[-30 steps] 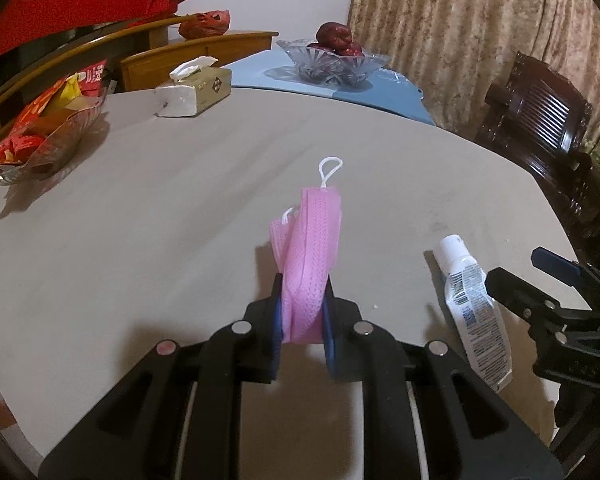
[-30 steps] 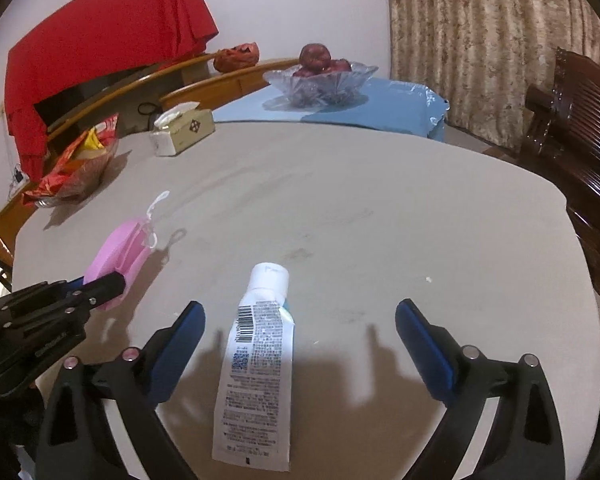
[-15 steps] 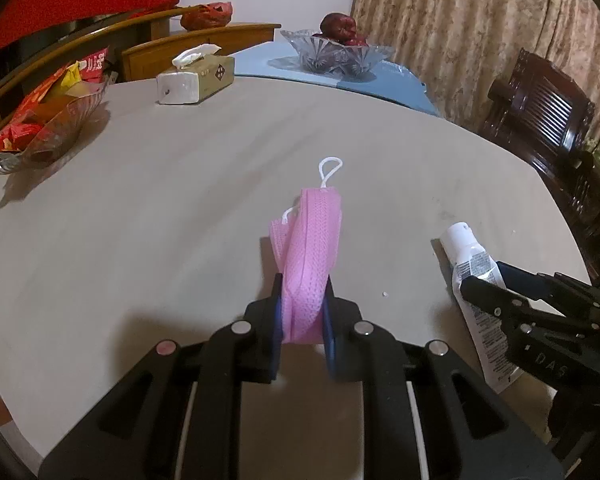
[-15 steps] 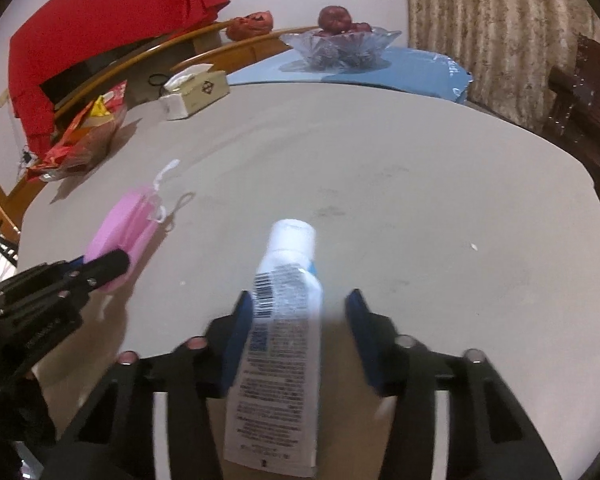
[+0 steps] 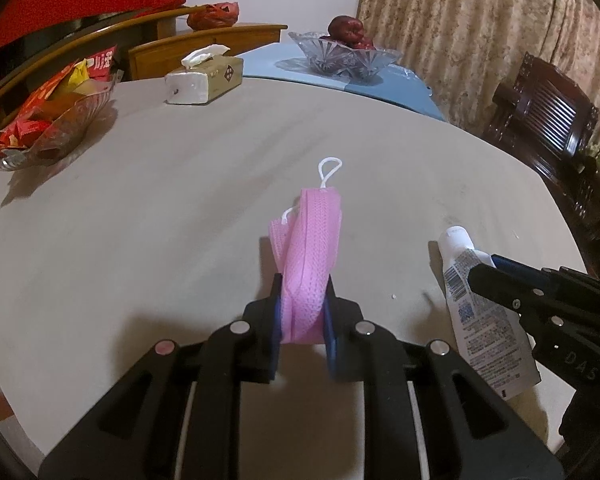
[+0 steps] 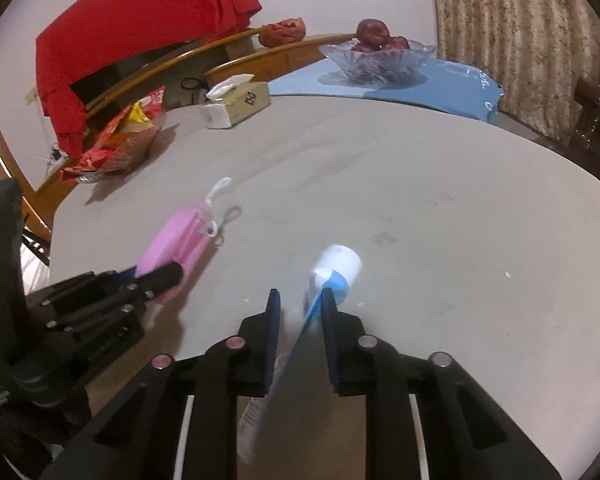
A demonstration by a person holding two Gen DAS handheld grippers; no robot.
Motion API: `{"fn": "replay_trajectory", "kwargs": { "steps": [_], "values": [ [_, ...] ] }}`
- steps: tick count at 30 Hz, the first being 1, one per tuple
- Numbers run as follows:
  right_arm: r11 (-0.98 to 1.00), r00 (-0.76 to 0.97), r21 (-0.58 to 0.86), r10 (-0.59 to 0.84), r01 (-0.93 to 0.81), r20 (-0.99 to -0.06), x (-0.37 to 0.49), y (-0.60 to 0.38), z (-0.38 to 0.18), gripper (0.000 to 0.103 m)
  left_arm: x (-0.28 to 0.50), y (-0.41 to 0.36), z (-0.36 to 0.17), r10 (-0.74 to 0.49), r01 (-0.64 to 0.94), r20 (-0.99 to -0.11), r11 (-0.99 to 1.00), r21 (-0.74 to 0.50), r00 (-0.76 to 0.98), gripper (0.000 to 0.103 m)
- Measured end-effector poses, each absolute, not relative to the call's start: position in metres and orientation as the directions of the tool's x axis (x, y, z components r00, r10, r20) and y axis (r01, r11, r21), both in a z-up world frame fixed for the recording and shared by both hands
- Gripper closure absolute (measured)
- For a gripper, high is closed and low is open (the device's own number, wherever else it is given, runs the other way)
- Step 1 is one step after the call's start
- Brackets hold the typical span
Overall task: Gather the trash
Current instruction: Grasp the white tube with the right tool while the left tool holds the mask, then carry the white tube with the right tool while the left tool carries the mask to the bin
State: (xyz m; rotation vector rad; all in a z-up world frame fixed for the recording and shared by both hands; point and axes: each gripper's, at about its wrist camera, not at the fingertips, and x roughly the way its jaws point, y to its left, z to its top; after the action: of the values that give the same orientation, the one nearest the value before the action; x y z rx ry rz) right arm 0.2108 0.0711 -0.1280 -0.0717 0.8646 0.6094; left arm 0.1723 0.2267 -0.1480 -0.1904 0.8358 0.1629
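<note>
Pink mask (image 5: 310, 256) sits clamped in the left gripper (image 5: 302, 320); right gripper (image 6: 298, 320) fingers are closing around the tube (image 6: 334, 270); neither is binned yet.

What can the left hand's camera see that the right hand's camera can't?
Only the left wrist view shows the printed label on the tube and the dark wooden chair. Only the right wrist view shows the right gripper closing on the tube, turned on edge between its jaws. Both show the left gripper clamped on the pink mask, the tissue box and the fruit bowl.
</note>
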Motion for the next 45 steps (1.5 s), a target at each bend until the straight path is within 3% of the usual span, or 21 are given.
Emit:
{"fn": "replay_trajectory", "kwargs": {
  "steps": [10, 16, 29, 45],
  "values": [
    [0.849, 0.447, 0.193, 0.437, -0.492, -0.781, 0.222, 0.077, -0.150, 0.084, 0.170, 0.230, -0.151, 0.059, -0.223, -0.754, 0.968, -0.117, 0.654, 0.085],
    [0.842, 0.448, 0.200, 0.450, -0.502, -0.772, 0.223, 0.077, -0.145, 0.100, 0.170, 0.232, -0.149, 0.059, -0.220, -0.750, 0.968, -0.118, 0.659, 0.085],
    [0.844, 0.511, 0.193, 0.468, -0.500, -0.721, 0.207, 0.046, -0.104, 0.101, 0.163, 0.199, -0.121, 0.040, -0.175, -0.709, 0.977, -0.118, 0.704, 0.085],
    [0.887, 0.654, 0.144, 0.426, -0.439, -0.625, 0.176, -0.028, -0.045, 0.101, 0.155, 0.124, -0.066, -0.066, -0.023, -0.631, 0.991, -0.132, 0.773, 0.085]
  ]
}}
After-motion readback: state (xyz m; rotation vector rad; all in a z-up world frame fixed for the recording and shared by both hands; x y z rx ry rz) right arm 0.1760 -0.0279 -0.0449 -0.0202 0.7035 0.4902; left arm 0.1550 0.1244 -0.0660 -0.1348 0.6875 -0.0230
